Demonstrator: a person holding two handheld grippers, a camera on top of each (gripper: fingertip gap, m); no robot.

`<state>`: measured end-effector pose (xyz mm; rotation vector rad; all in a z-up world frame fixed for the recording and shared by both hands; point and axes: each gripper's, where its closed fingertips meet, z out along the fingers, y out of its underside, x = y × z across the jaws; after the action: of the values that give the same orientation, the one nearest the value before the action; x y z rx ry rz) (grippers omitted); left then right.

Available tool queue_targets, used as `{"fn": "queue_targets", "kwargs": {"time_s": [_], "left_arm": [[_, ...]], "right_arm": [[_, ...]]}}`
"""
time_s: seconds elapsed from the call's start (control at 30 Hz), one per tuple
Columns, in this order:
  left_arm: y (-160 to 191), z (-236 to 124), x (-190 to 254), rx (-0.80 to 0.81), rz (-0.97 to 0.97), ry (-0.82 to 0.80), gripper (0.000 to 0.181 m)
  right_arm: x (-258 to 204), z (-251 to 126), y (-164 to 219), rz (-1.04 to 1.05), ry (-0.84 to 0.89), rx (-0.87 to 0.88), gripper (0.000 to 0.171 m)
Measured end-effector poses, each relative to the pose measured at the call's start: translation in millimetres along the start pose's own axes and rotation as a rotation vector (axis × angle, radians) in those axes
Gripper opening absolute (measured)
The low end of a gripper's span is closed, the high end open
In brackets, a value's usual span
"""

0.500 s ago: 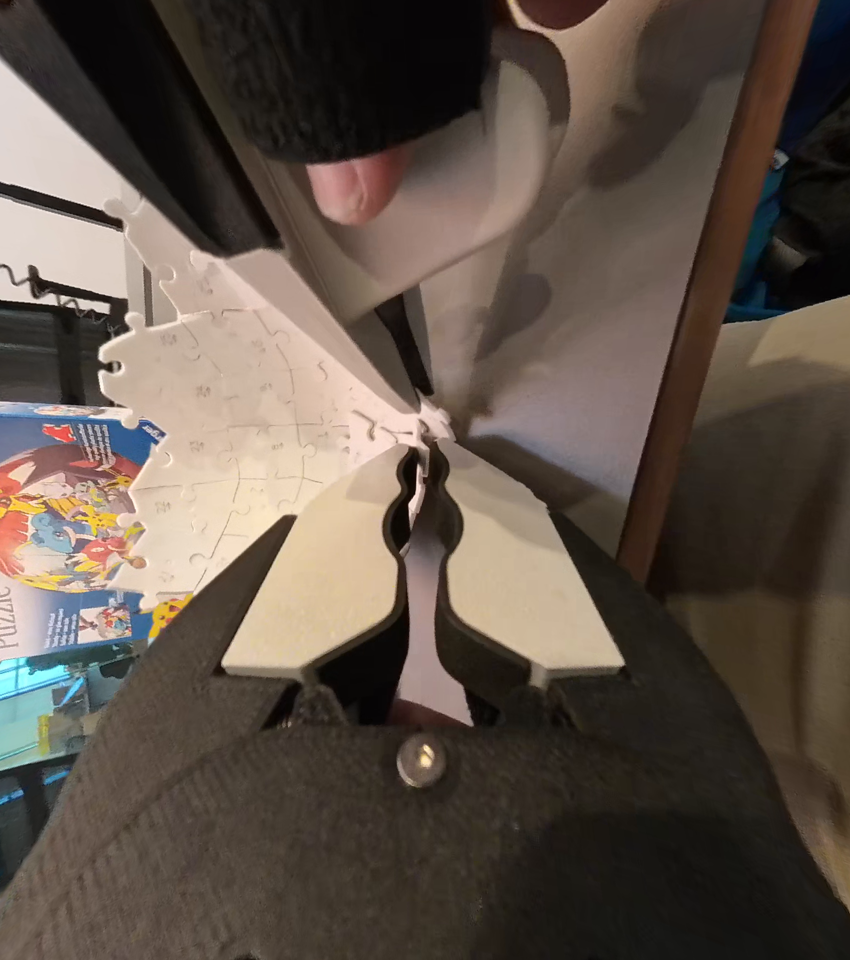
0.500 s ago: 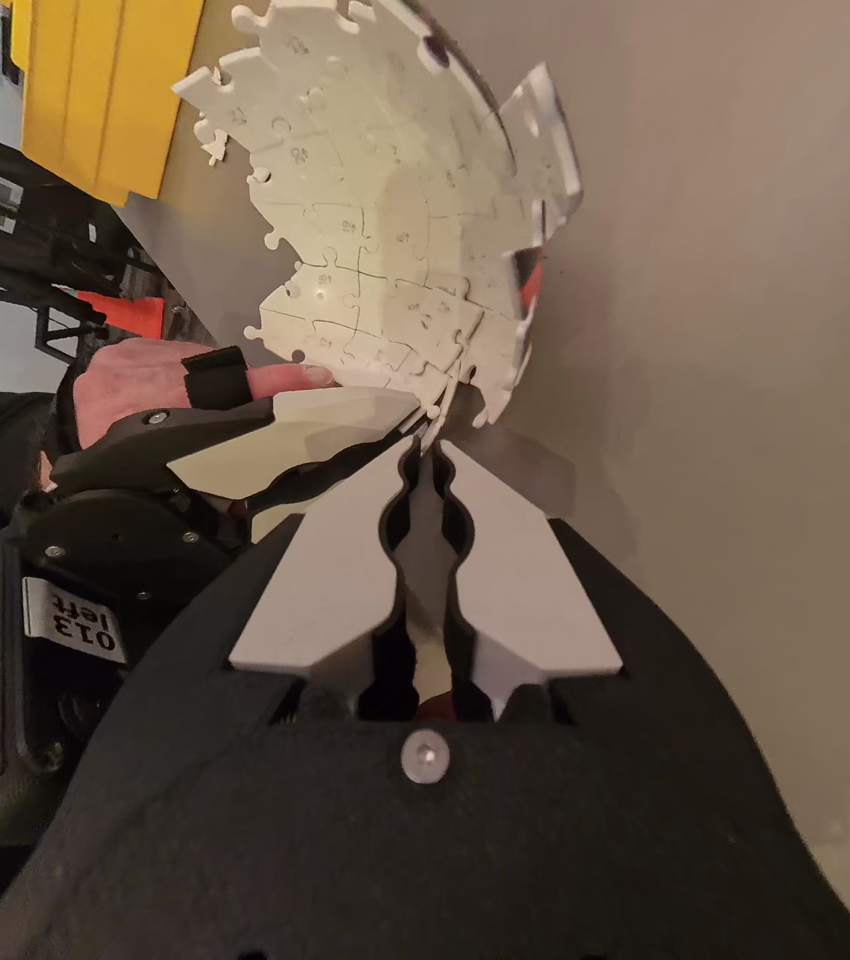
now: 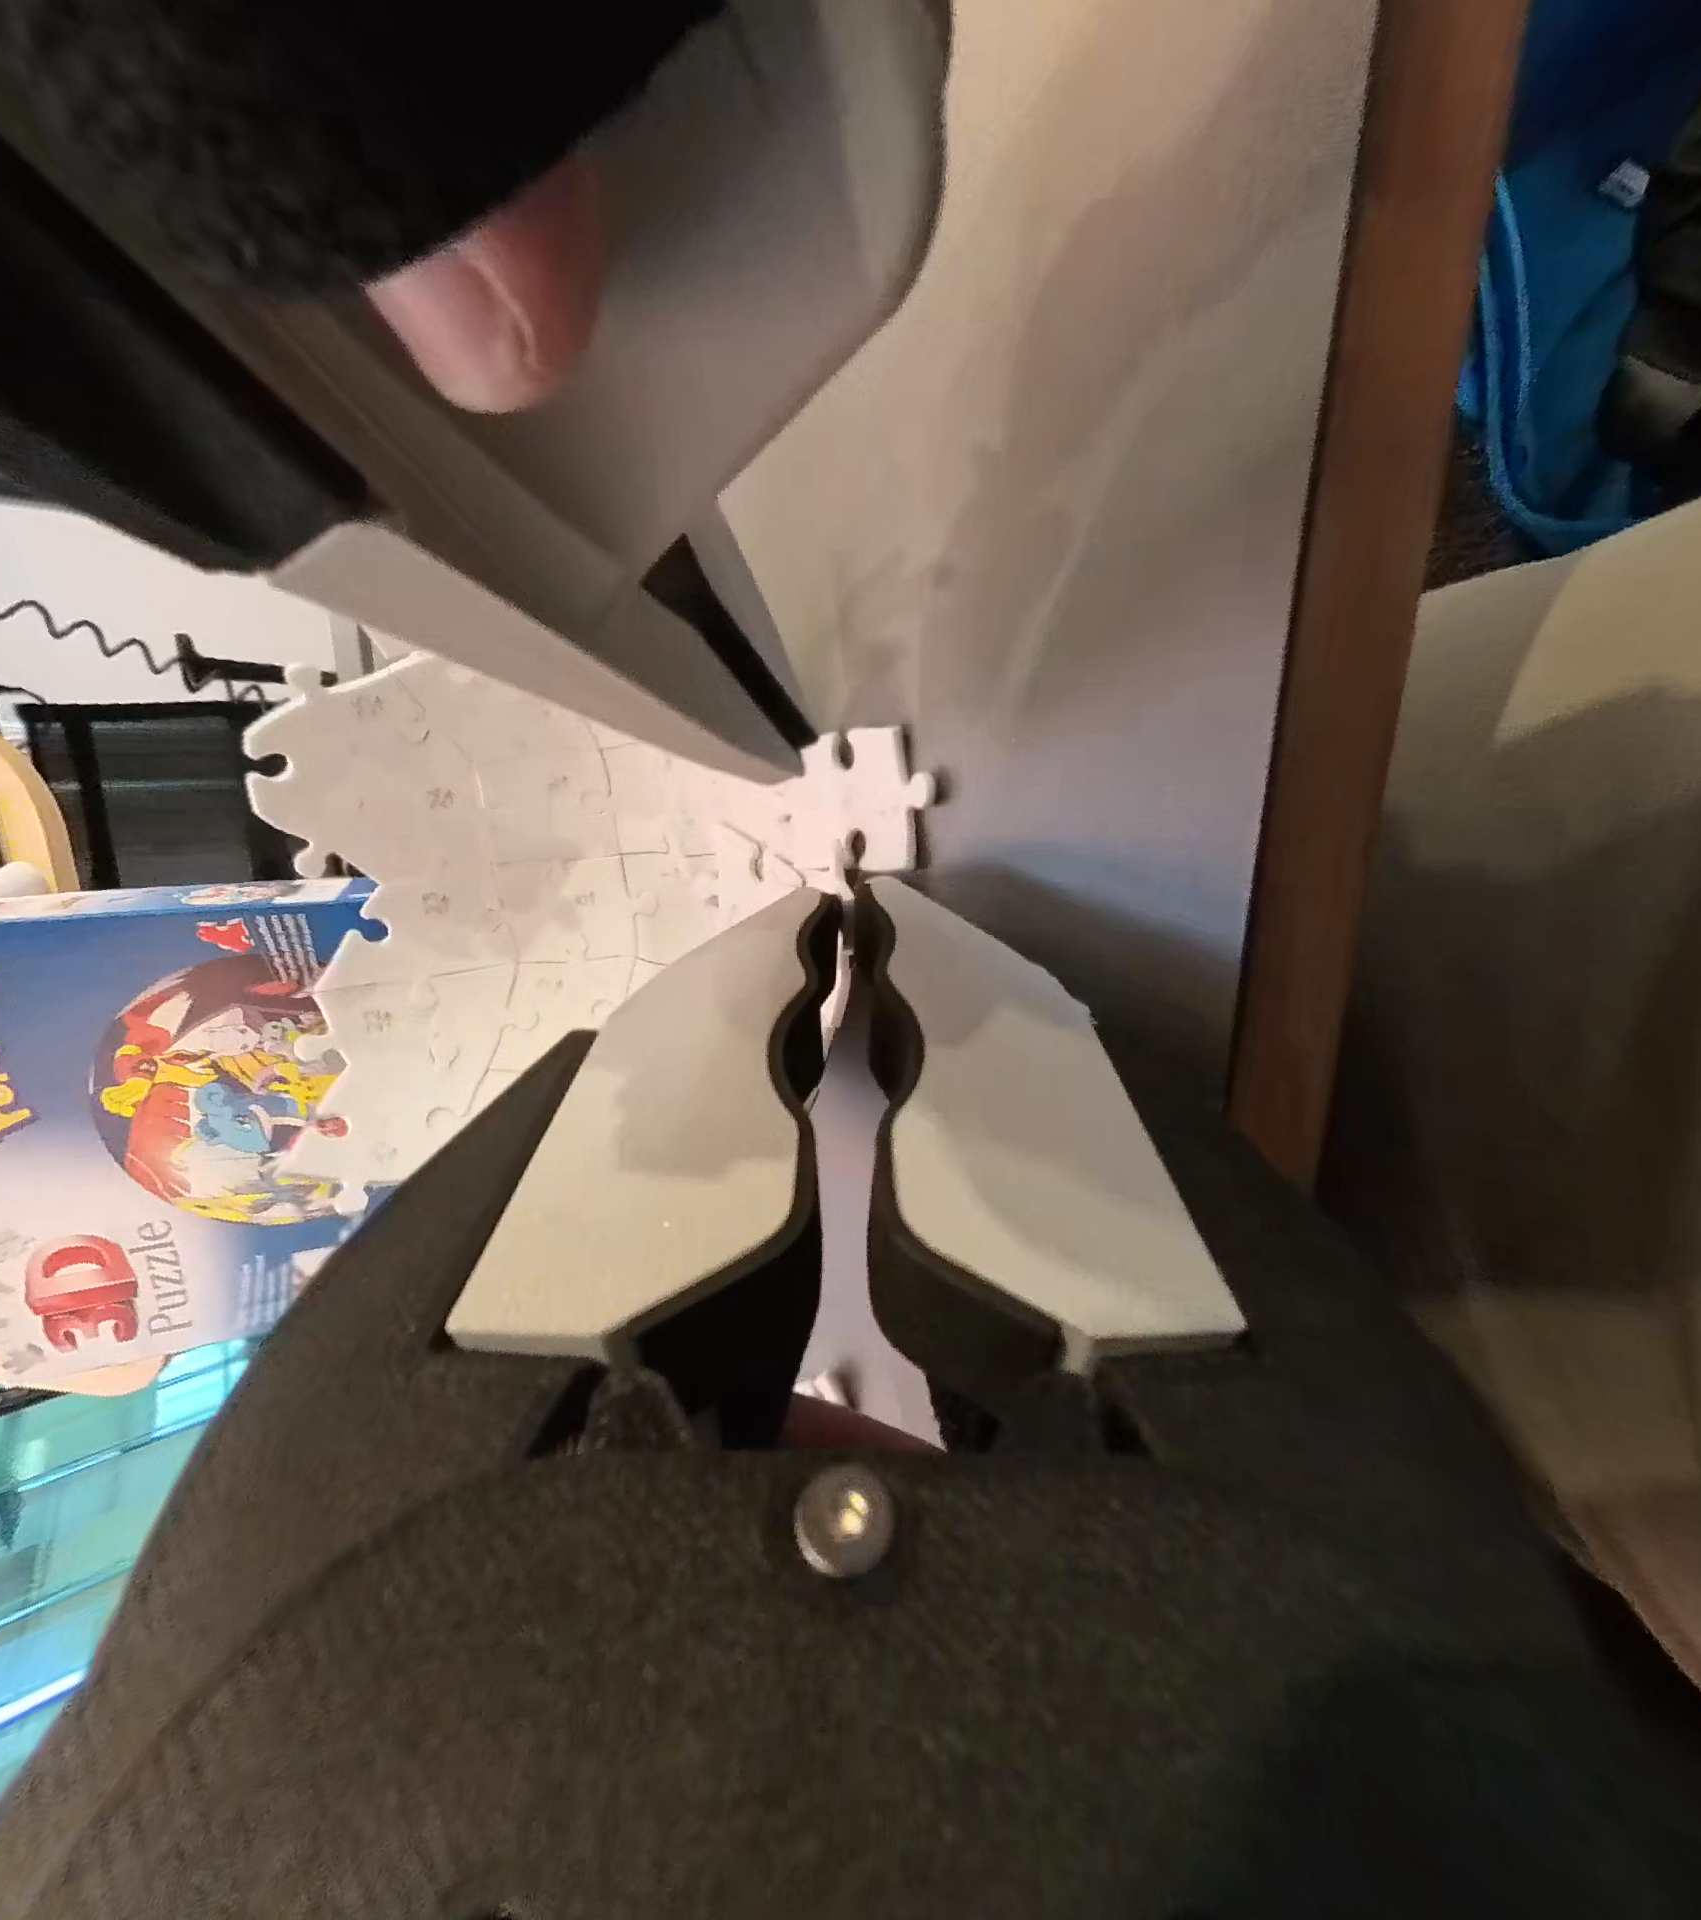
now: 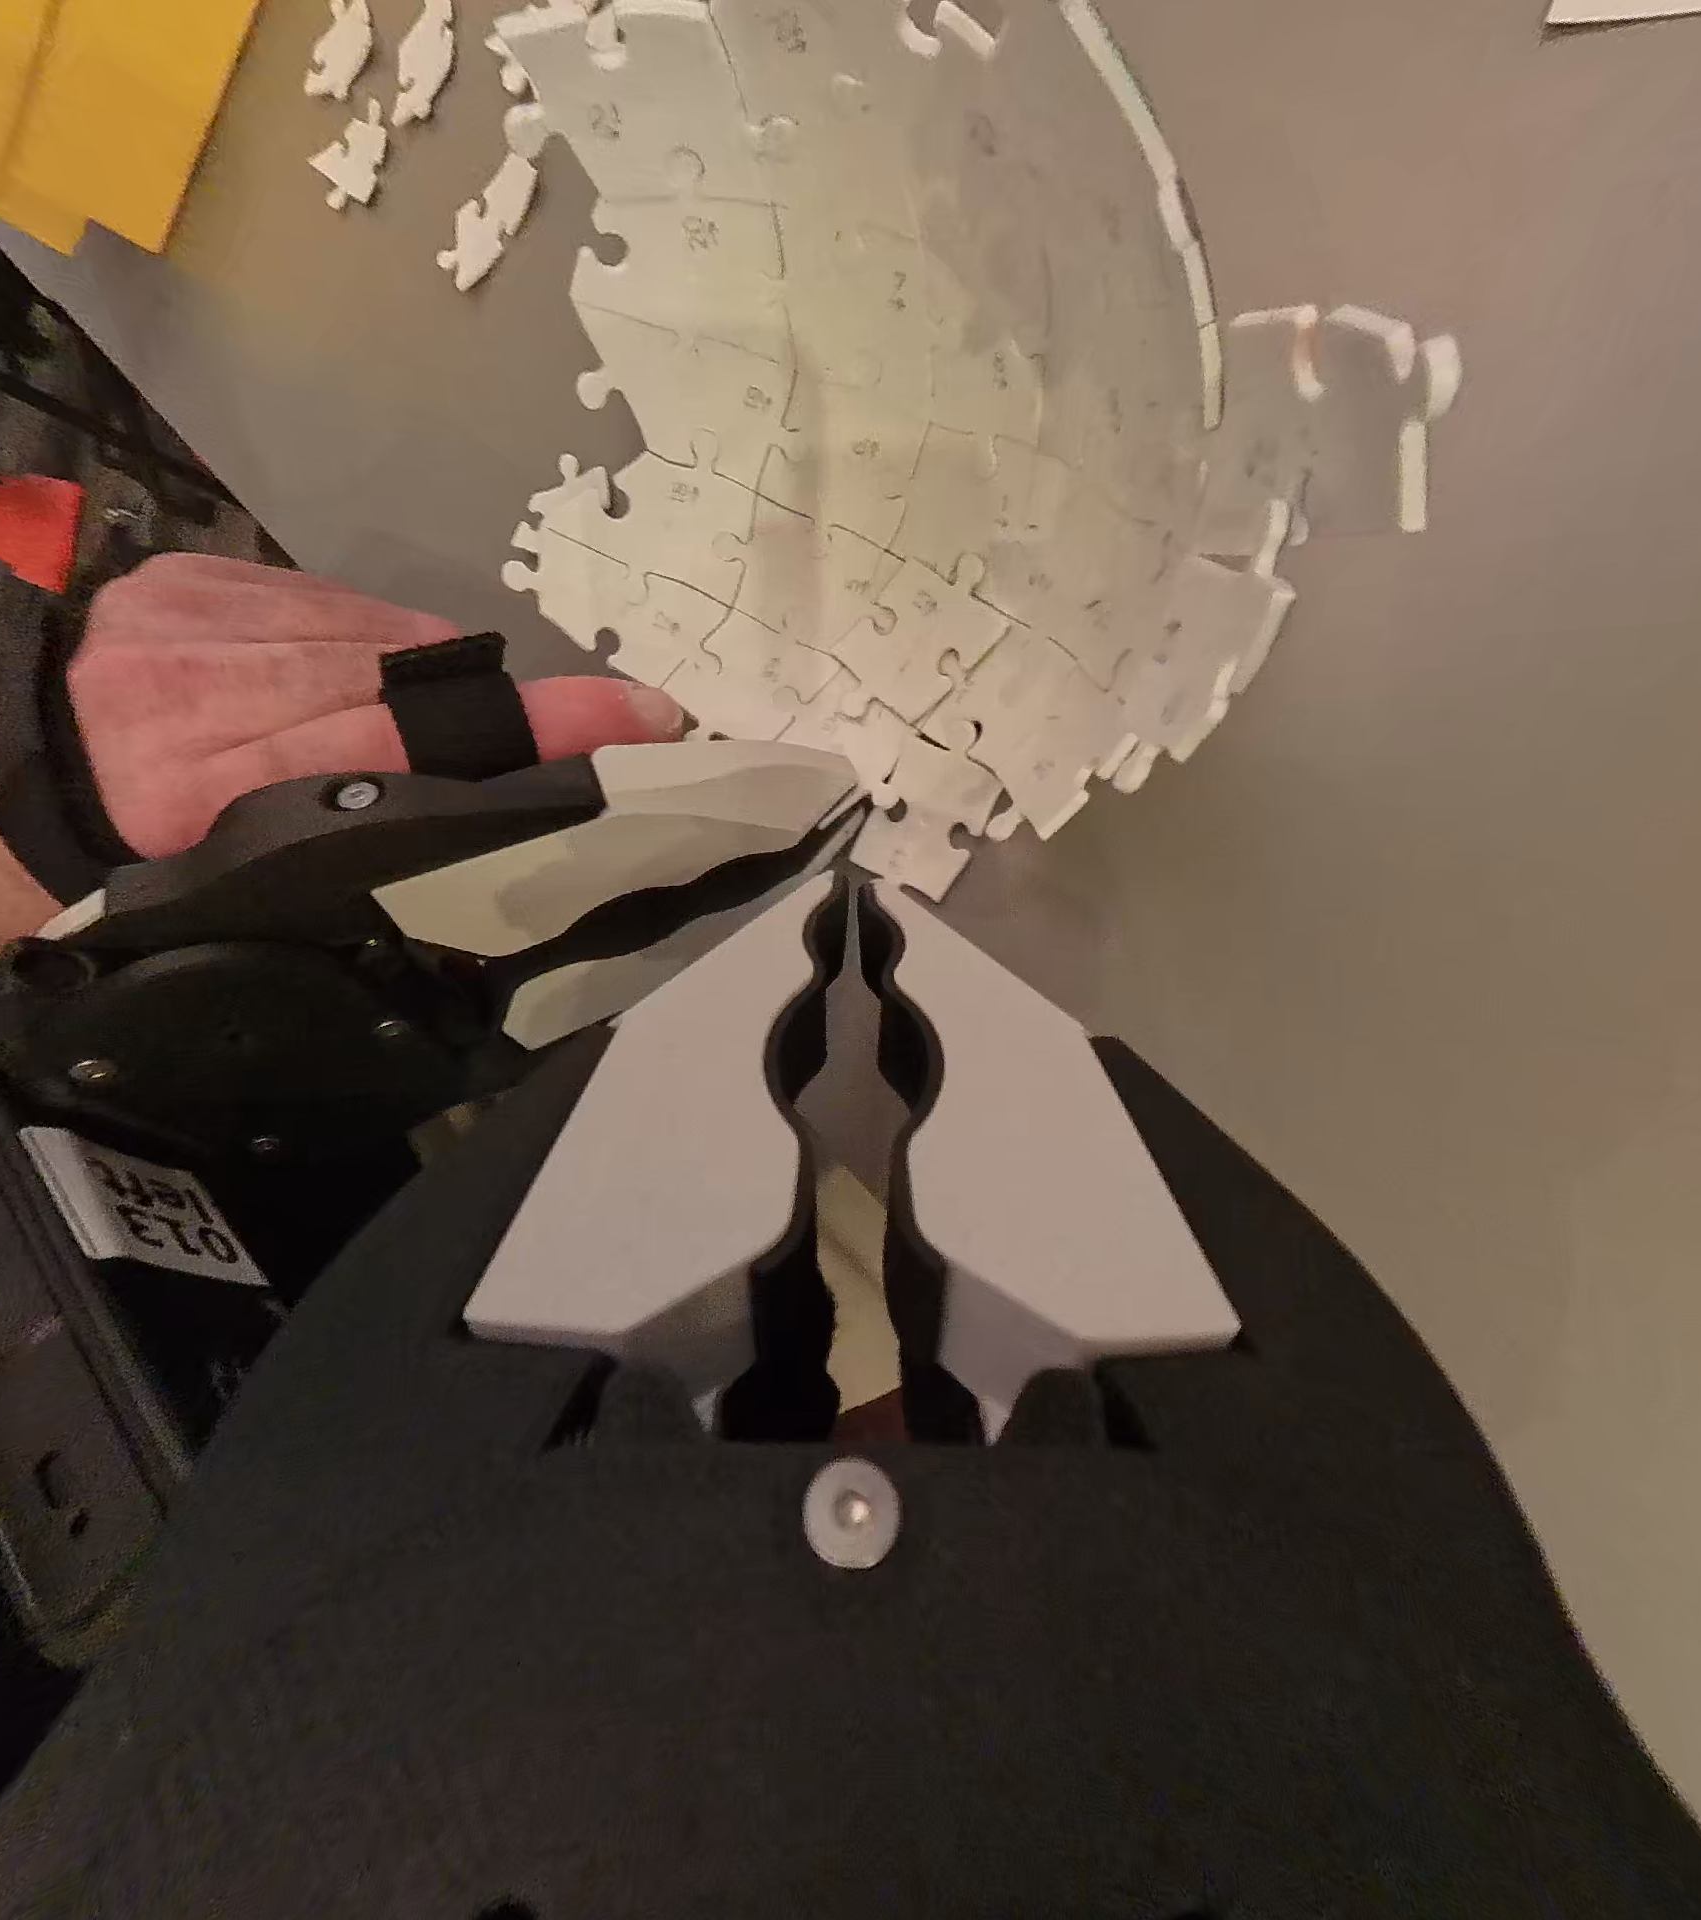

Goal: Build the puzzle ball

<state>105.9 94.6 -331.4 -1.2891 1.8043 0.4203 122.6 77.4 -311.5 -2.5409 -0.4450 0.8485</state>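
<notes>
While both hand-held grippers pinch one half-built puzzle ball, five loose pieces lie apart.

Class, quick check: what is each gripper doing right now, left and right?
Left gripper: closed on the edge of the half-built puzzle ball.
Right gripper: closed on the same ball's bottom edge piece.

- A grey table top is seen, edged by a brown wooden strip.
- Several loose white puzzle pieces are scattered on it at the far left.
- A yellow sheet is laid on its far left corner.
</notes>
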Motion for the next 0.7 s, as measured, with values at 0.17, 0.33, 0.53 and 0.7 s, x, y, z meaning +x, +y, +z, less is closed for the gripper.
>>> {"fn": "queue_targets", "kwargs": {"time_s": [0.17, 0.33, 0.53, 0.7], "left_arm": [[-0.6, 0.1, 0.1, 0.009, 0.044, 0.001, 0.003], [-0.9, -0.1, 0.1, 0.004, 0.072, -0.013, 0.003], [-1.5, -0.1, 0.0, -0.002, 0.103, -0.023, 0.003], [-1.7, -0.1, 0.0, 0.002, 0.110, -0.024, 0.003]], "right_arm": [[-5.6, 1.6, -10.4, -0.033, -0.021, 0.045, 0.000], [-0.2, 15.9, -13.5, -0.107, 0.067, 0.039, 0.000], [10.1, 24.0, -9.4, -0.174, 0.173, 0.025, 0.000], [6.1, 25.8, -11.4, -0.205, 0.182, 0.034, 0.000]]}}
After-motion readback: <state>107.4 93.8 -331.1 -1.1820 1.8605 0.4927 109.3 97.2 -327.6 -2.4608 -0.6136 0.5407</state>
